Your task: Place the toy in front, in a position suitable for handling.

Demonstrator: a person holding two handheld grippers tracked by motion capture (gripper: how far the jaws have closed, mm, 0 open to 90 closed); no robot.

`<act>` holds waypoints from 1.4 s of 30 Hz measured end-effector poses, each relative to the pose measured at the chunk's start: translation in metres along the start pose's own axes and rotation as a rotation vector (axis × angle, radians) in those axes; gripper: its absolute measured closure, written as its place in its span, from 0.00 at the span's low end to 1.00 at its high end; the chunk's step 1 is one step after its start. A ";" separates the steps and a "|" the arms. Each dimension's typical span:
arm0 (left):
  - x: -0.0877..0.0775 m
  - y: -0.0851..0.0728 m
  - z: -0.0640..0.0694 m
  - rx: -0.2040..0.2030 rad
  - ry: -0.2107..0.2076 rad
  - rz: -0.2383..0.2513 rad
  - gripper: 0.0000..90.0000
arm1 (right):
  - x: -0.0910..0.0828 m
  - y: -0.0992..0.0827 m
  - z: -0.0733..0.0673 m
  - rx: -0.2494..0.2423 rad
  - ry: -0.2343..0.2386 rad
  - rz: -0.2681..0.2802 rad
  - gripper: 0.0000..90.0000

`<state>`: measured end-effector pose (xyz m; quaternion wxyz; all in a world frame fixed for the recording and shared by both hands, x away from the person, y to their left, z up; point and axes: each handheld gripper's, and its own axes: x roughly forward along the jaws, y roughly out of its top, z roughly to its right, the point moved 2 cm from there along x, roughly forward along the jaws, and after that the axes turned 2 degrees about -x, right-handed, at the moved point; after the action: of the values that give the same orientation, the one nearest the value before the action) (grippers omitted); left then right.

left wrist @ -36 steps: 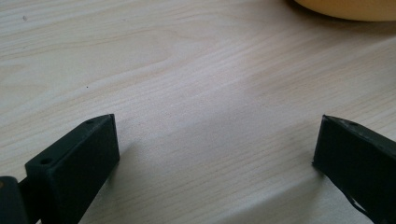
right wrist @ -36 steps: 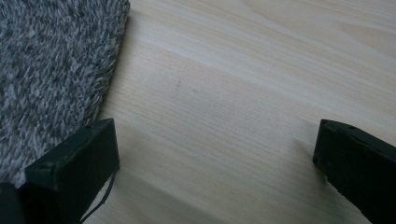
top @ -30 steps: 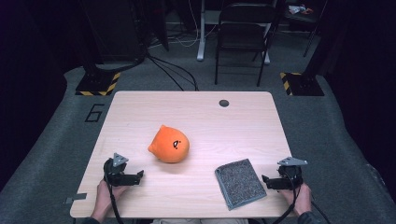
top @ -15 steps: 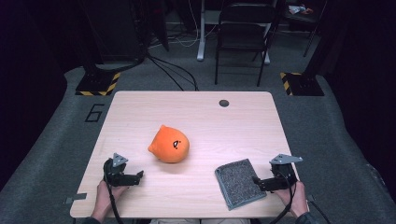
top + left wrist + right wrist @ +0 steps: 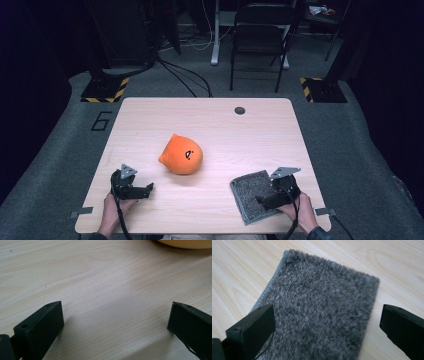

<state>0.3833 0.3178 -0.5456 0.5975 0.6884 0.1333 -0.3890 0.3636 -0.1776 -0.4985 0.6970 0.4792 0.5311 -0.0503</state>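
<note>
An orange plush toy (image 5: 182, 155) with a small black face lies near the middle of the wooden table (image 5: 210, 130). A folded grey fuzzy cloth (image 5: 247, 194) lies flat at the front right. My right gripper (image 5: 262, 201) hovers over the cloth's right part, jaws wide open, with the cloth (image 5: 319, 315) spread between and beyond them. My left gripper (image 5: 145, 190) rests low at the front left, open over bare wood (image 5: 112, 315), pointing right. The toy's lower edge (image 5: 185, 243) shows at the top of the left gripper view.
A small dark round grommet (image 5: 240, 110) sits near the table's far edge. A black folding chair (image 5: 260, 40) and yellow-black striped stand bases (image 5: 106, 89) are on the grey floor behind the table. Cables trail across the floor.
My right gripper has moved left from the table's right edge to over the grey cloth. The left gripper, the toy and the cloth have stayed put.
</note>
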 end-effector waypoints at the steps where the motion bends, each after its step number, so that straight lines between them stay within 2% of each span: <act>1: 0.000 0.000 0.000 0.000 -0.001 0.000 0.00 | 0.000 0.000 0.000 0.000 0.000 0.000 0.00; 4: 0.000 0.000 0.000 -0.001 -0.001 0.000 0.00 | 0.010 0.004 -0.007 -0.040 0.007 -0.031 0.00; 7: 0.000 0.000 0.000 -0.001 -0.001 0.000 0.00 | 0.015 0.008 -0.012 -0.061 0.007 -0.041 0.00; 11: 0.000 0.000 0.000 0.001 -0.006 -0.003 0.00 | 0.022 0.009 -0.013 -0.054 0.009 -0.059 0.00; 13: 0.000 0.000 0.000 -0.002 -0.002 0.006 0.00 | 0.028 0.007 -0.014 -0.055 0.015 -0.094 0.01; 14: 0.000 0.000 0.000 -0.002 -0.002 0.006 0.00 | 0.028 0.007 -0.014 -0.055 0.015 -0.094 0.01; 16: 0.000 0.000 0.000 -0.002 -0.002 0.006 0.00 | 0.031 0.005 -0.014 -0.069 0.001 -0.125 0.06; 20: 0.000 0.000 0.000 -0.002 -0.002 0.006 0.00 | 0.033 0.004 -0.012 -0.053 -0.001 -0.129 0.09; 23: 0.000 0.000 0.000 -0.001 -0.002 0.006 0.00 | 0.033 0.003 -0.013 -0.068 -0.009 -0.131 0.11; 33: 0.000 0.000 0.000 -0.001 -0.002 0.006 0.00 | 0.032 0.002 -0.012 -0.071 -0.019 -0.123 0.18; 36: 0.000 0.000 0.000 -0.001 -0.001 0.005 0.00 | 0.030 0.001 -0.012 -0.071 -0.016 -0.120 0.23; 37: 0.000 0.000 0.000 -0.001 -0.002 0.005 0.00 | 0.029 0.001 -0.012 -0.068 -0.017 -0.109 0.29; 38: 0.000 0.000 0.000 -0.001 -0.001 0.005 0.00 | 0.029 0.001 -0.012 -0.068 -0.017 -0.109 0.29; 42: 0.000 0.000 0.000 -0.001 -0.002 0.006 0.00 | 0.026 0.001 -0.011 -0.068 -0.006 -0.102 0.44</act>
<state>0.3830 0.3177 -0.5460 0.5991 0.6881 0.1308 -0.3879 0.3680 -0.1578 -0.5183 0.7108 0.4277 0.5541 -0.0690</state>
